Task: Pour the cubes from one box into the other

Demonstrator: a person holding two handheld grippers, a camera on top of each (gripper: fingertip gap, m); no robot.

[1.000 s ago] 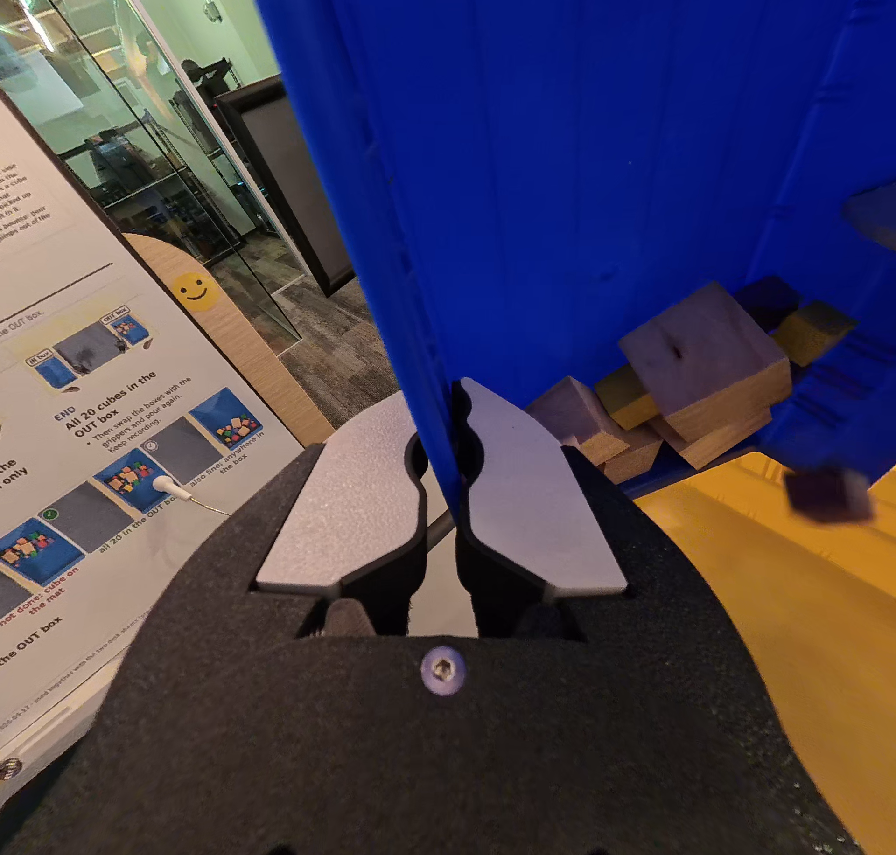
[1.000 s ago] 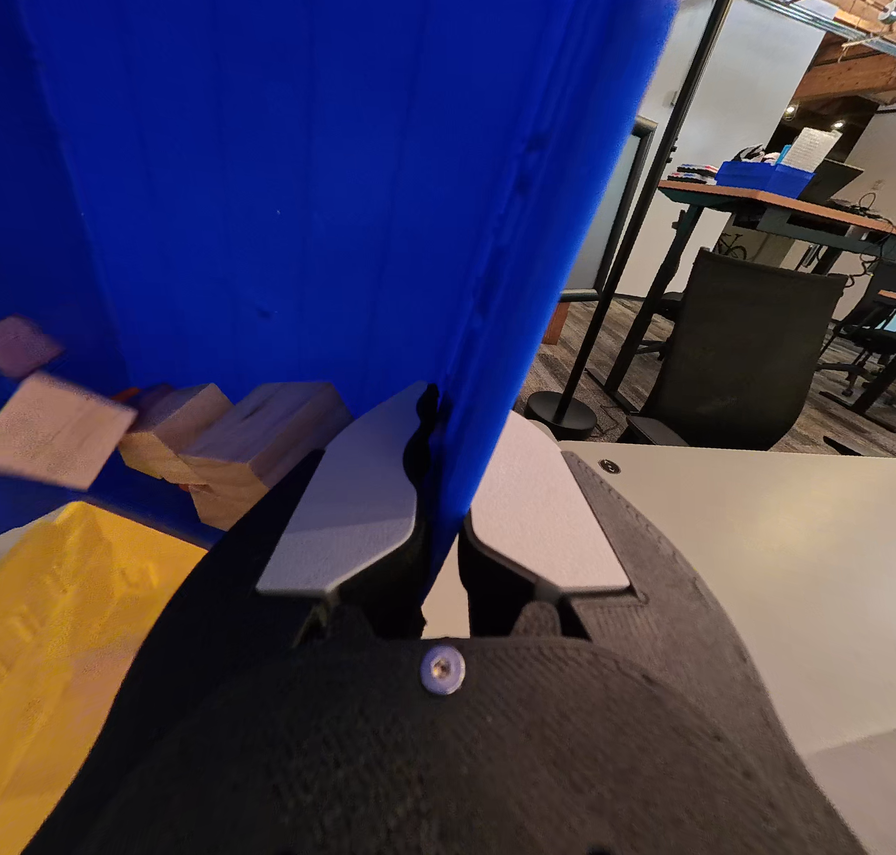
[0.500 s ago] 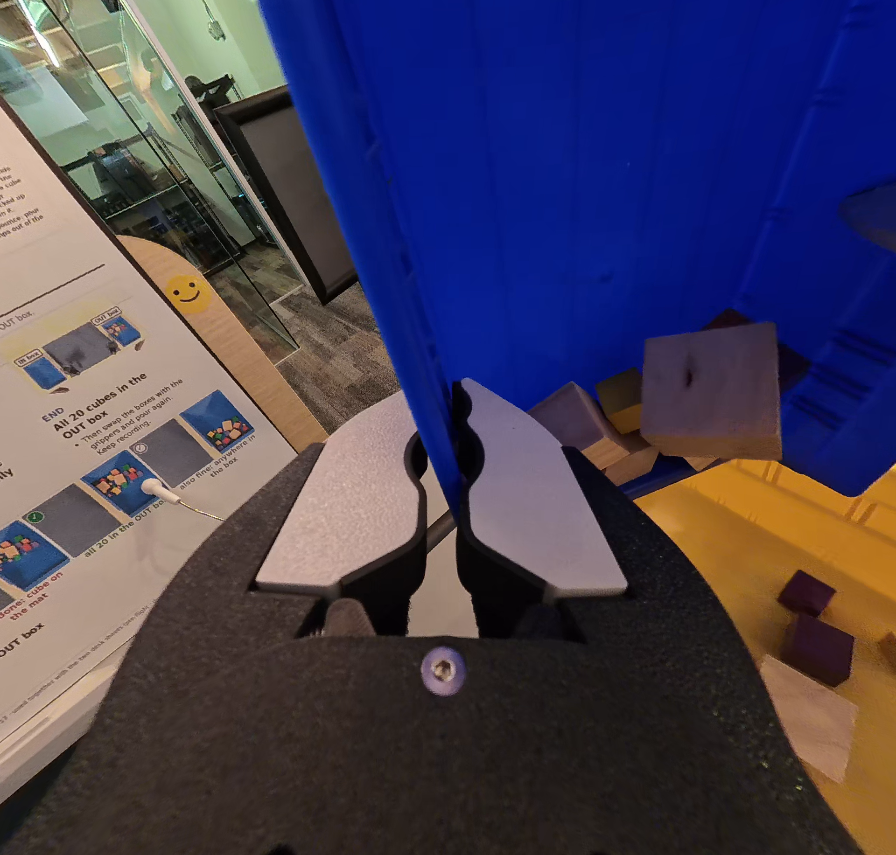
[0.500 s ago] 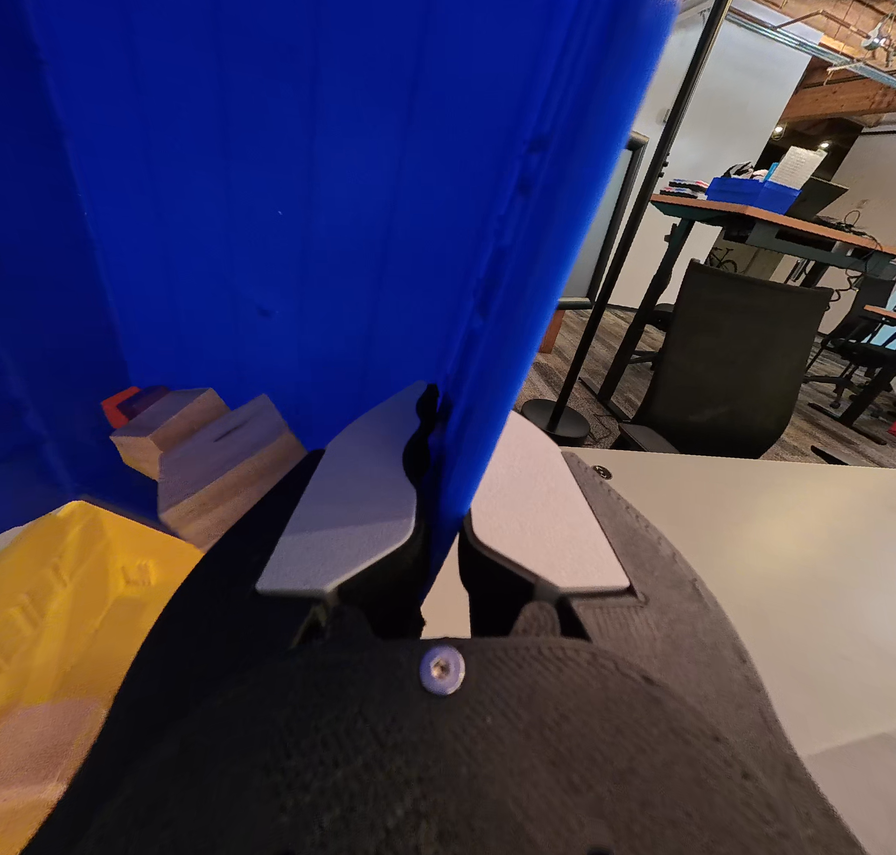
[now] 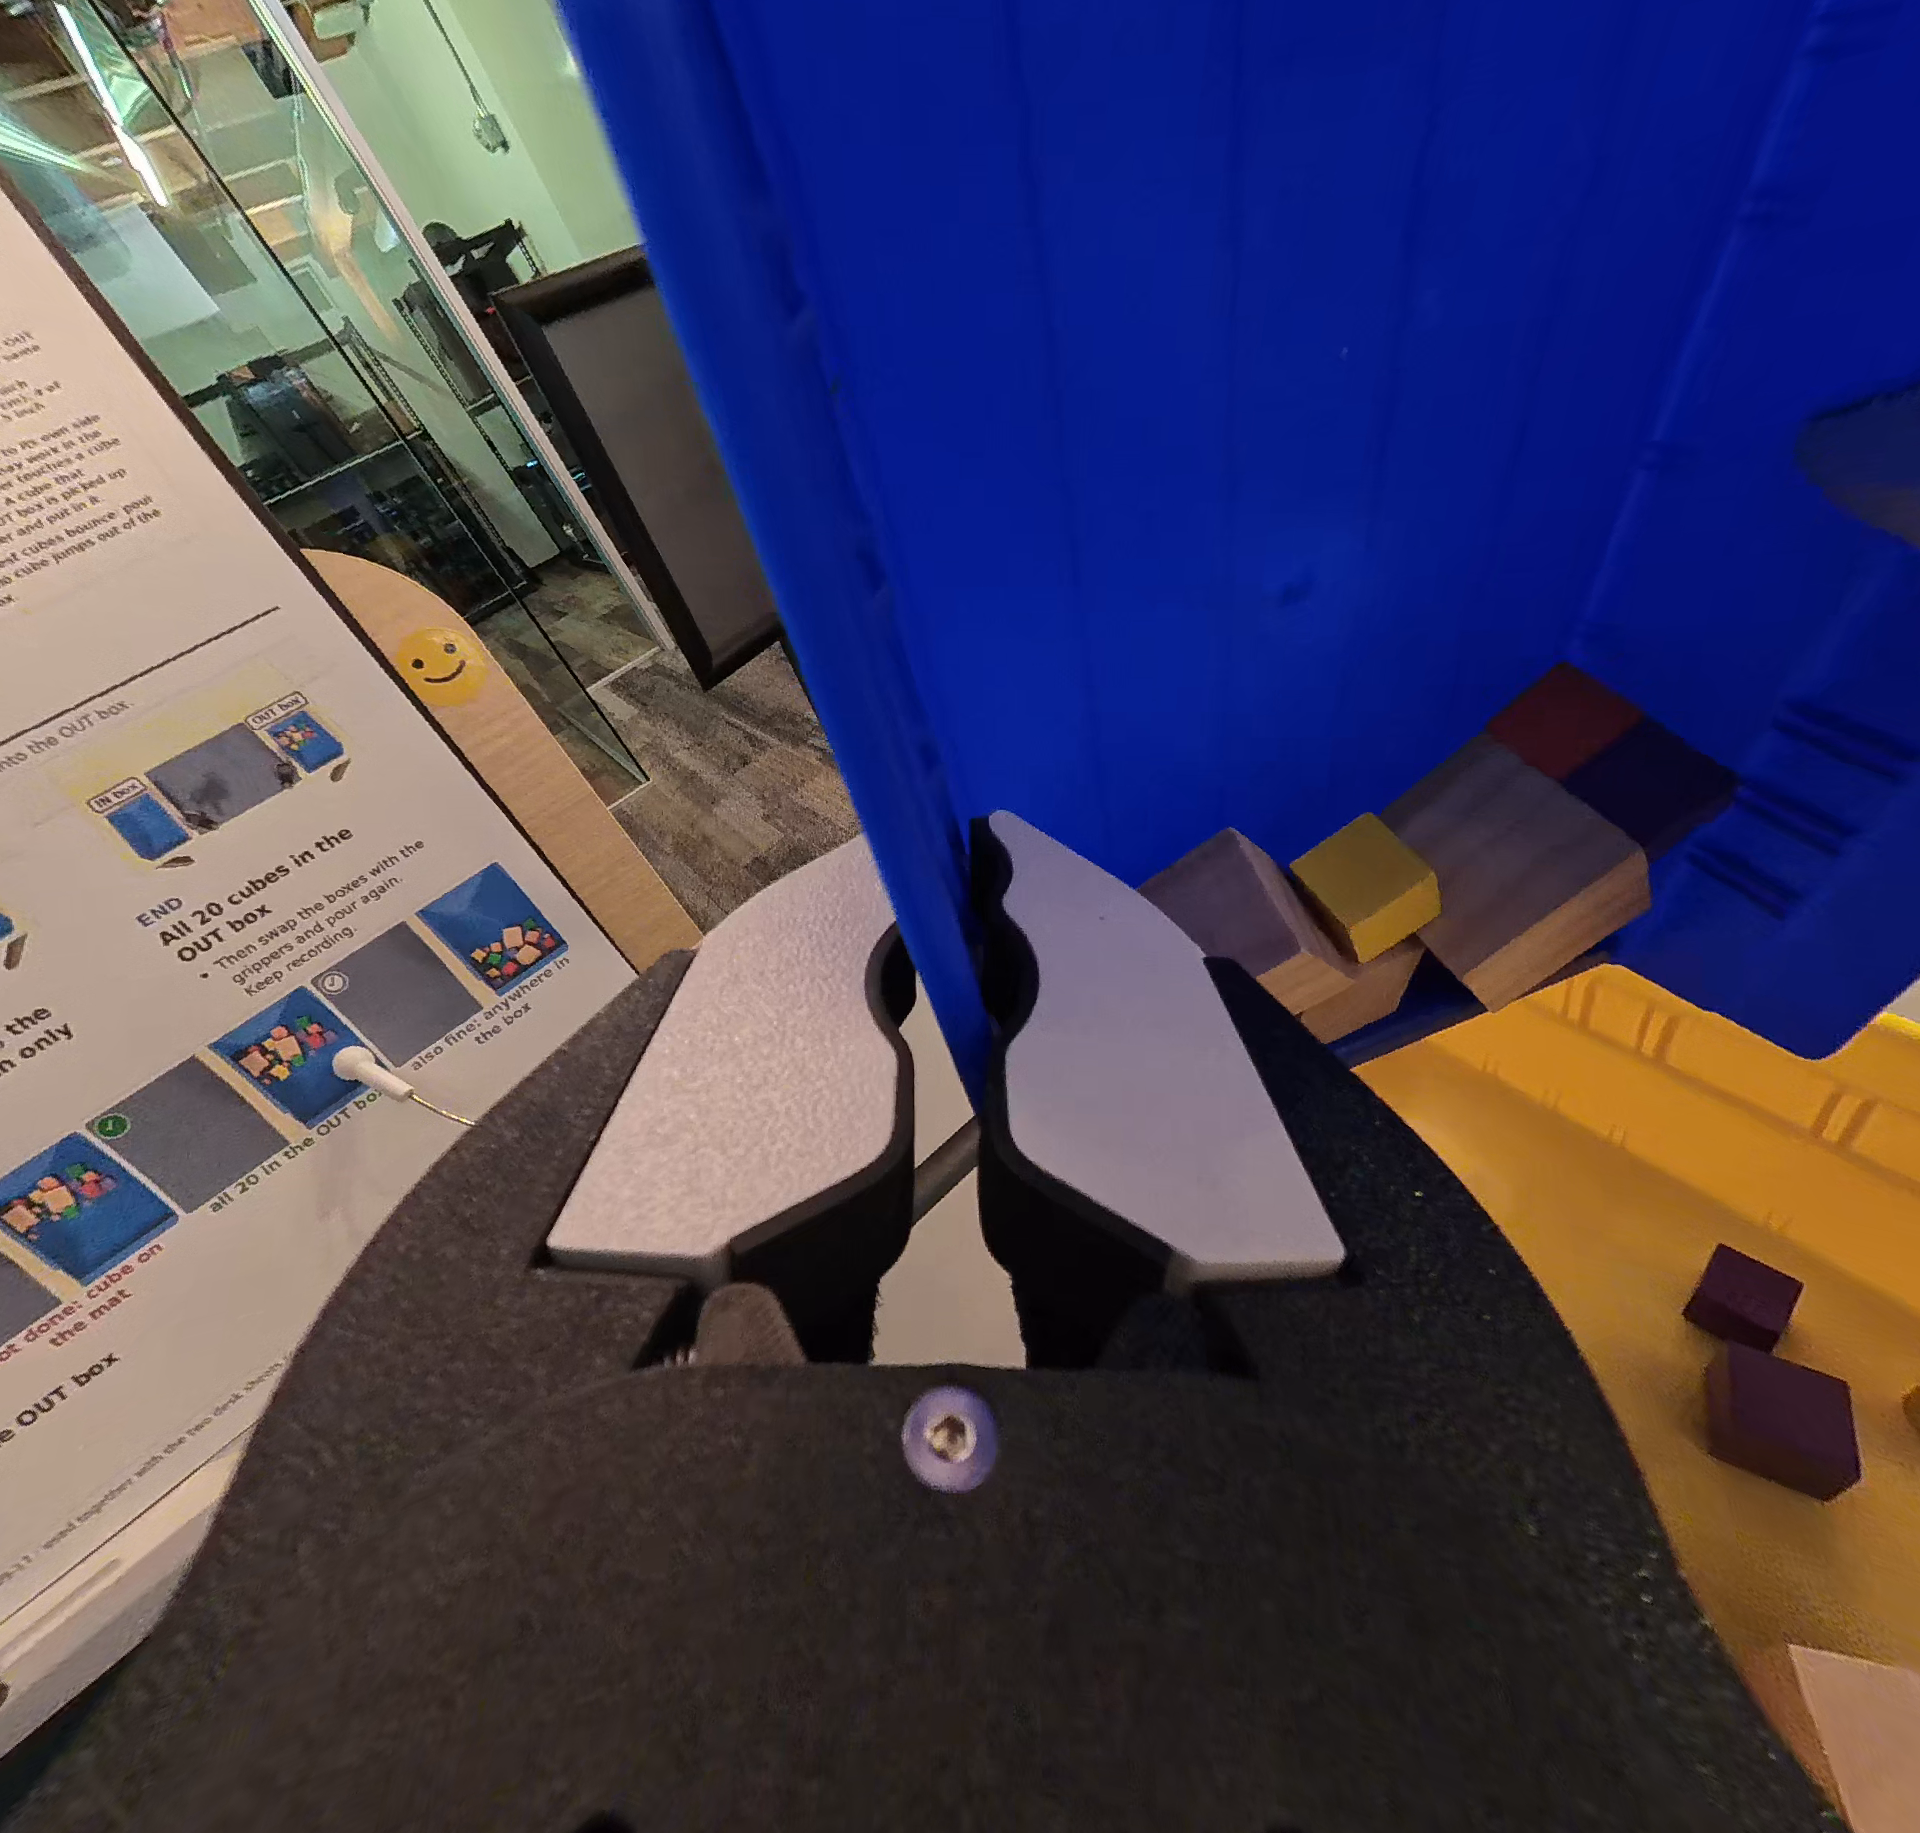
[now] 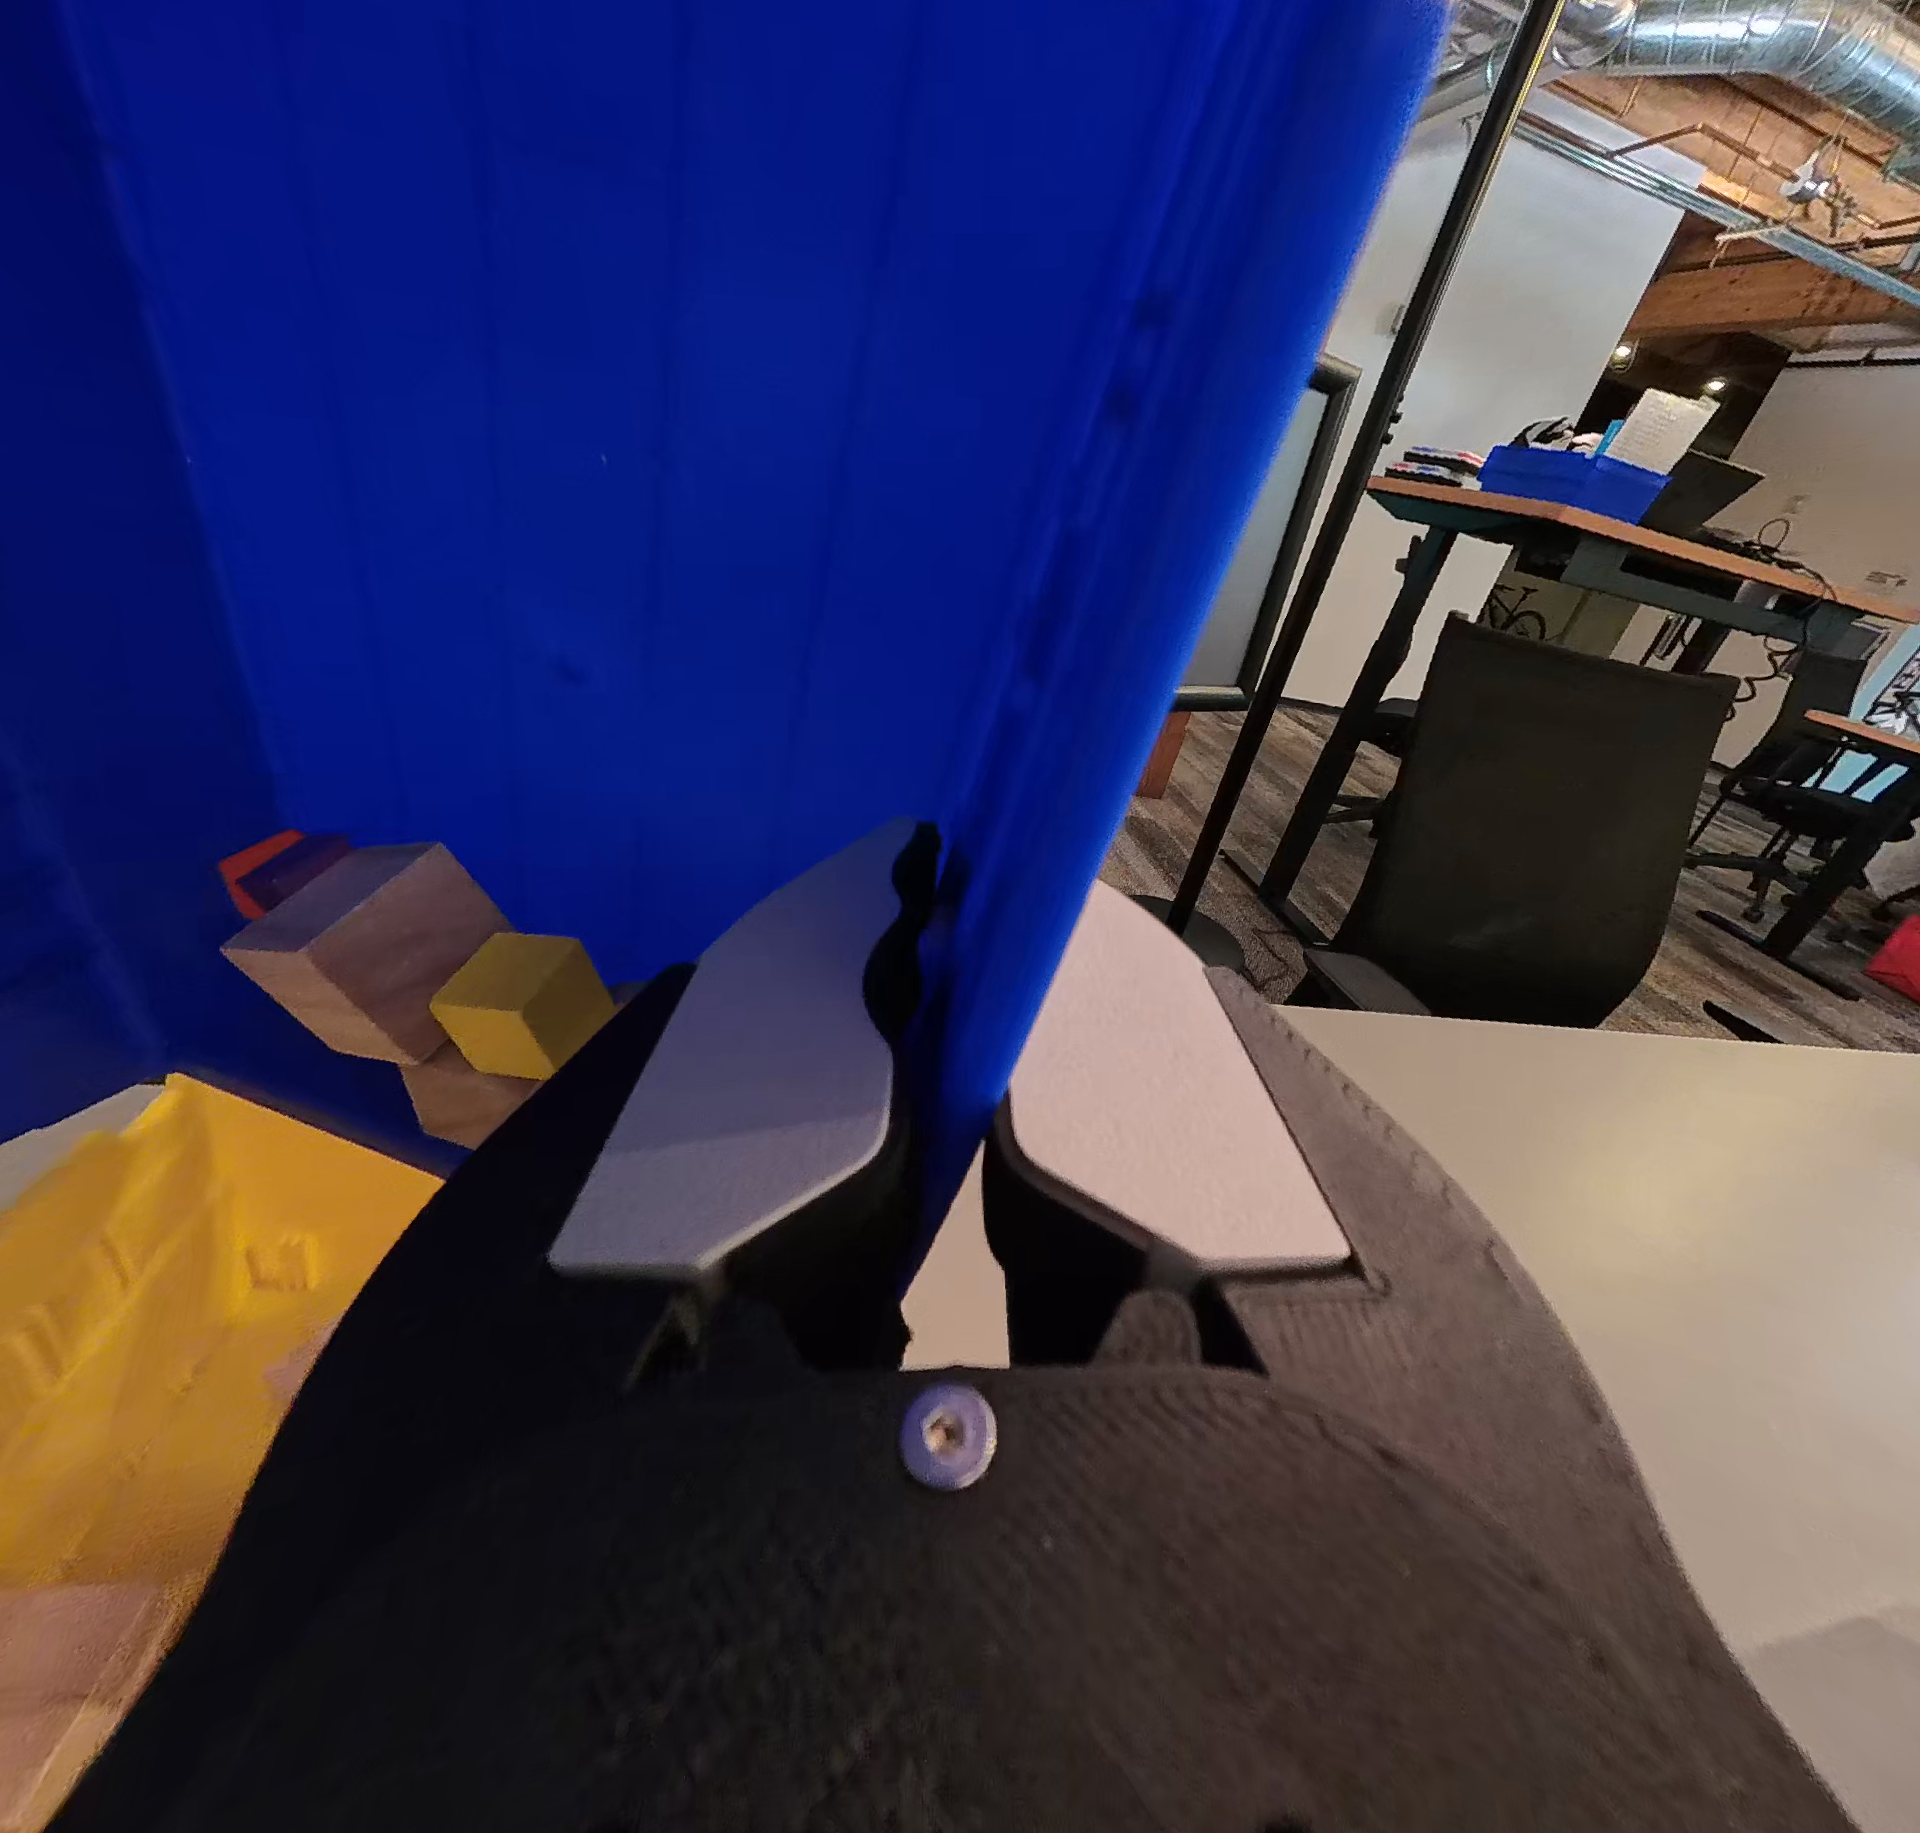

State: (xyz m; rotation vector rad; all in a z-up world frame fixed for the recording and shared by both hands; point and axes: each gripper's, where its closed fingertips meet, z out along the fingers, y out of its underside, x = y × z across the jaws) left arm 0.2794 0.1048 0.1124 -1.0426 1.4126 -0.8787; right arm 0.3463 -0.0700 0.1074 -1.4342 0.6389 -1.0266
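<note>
The blue box (image 5: 1195, 381) is tipped steeply on end above the yellow box (image 5: 1621, 1160). My left gripper (image 5: 961, 910) is shut on its left wall. My right gripper (image 6: 951, 910) is shut on the right wall of the blue box (image 6: 675, 381). Several cubes rest at its low edge: a small yellow cube (image 5: 1366, 884), wooden cubes (image 5: 1522, 864), a red cube (image 5: 1558, 718) and a dark blue one. The yellow cube (image 6: 520, 999) and a wooden cube (image 6: 358, 947) also show in the right wrist view. Two dark purple cubes (image 5: 1782, 1414) lie in the yellow box (image 6: 156, 1295).
An instruction sheet (image 5: 177, 952) lies on the left. The white table (image 6: 1662, 1212) spreads to the right. A black chair (image 6: 1527, 838), a lamp pole (image 6: 1340, 557) and desks stand beyond it. Glass walls (image 5: 312, 329) are at the back left.
The blue box has tipped up further. A large wooden cube and others have dropped out of it into the yellow box. The remaining cubes have shifted at the low edge. Both grips hold.
</note>
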